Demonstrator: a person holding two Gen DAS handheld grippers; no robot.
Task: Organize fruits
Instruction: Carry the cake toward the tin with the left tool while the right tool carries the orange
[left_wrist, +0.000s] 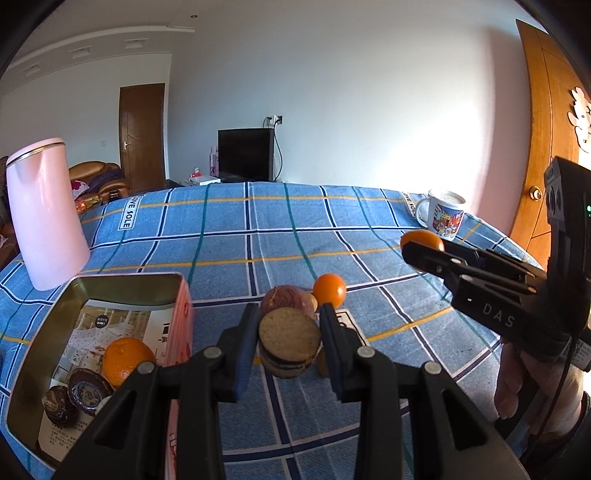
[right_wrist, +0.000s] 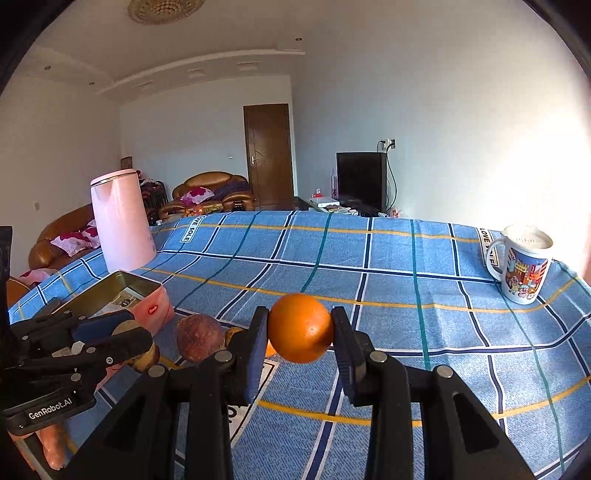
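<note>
Left wrist view: the left gripper (left_wrist: 289, 334) is clenched on a round stacked biscuit (left_wrist: 289, 341) at lower centre; carry it level over the tin (left_wrist: 177, 291) at lower left.

Right wrist view: the right gripper (right_wrist: 300, 328) grasps an orange (right_wrist: 300, 328) at frame centre, lifted above the cloth; wait until the tin is free.

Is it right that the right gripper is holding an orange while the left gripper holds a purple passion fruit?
Not quite. The right gripper does hold the orange, but the left wrist view shows the left gripper closed around a round sandwich cookie; the passion fruit lies behind it.
</note>
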